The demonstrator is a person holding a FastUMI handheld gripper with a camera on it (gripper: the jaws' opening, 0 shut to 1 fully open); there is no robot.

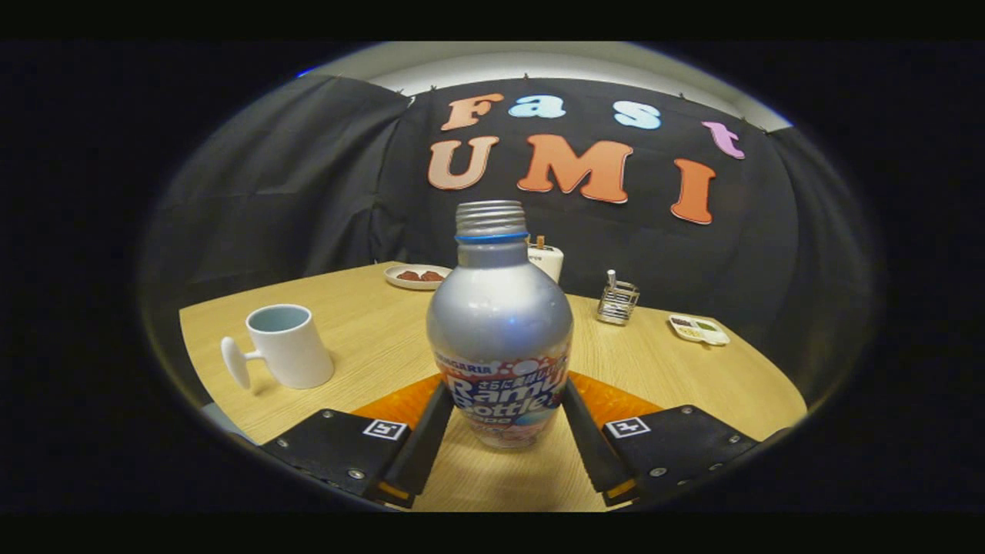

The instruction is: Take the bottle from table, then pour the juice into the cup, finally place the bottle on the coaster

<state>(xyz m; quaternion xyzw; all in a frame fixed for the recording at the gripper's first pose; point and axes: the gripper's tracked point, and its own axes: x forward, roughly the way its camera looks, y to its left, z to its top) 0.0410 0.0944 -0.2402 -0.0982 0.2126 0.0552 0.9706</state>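
— Where's the bottle?
— Upright, uncapped, clamped between both fingers of the hand-held gripper — orange coaster just behind it, cup toward the bench's left edge.

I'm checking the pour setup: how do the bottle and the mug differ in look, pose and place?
The bottle is silver metal with a printed label and a narrow threaded neck, uncapped; the mug is plain white with a wide mouth and a side handle. The bottle stands between the gripper fingers, which press its lower sides; the mug sits free, off to the left. The bottle looks taller. Both stand upright on the wooden table.
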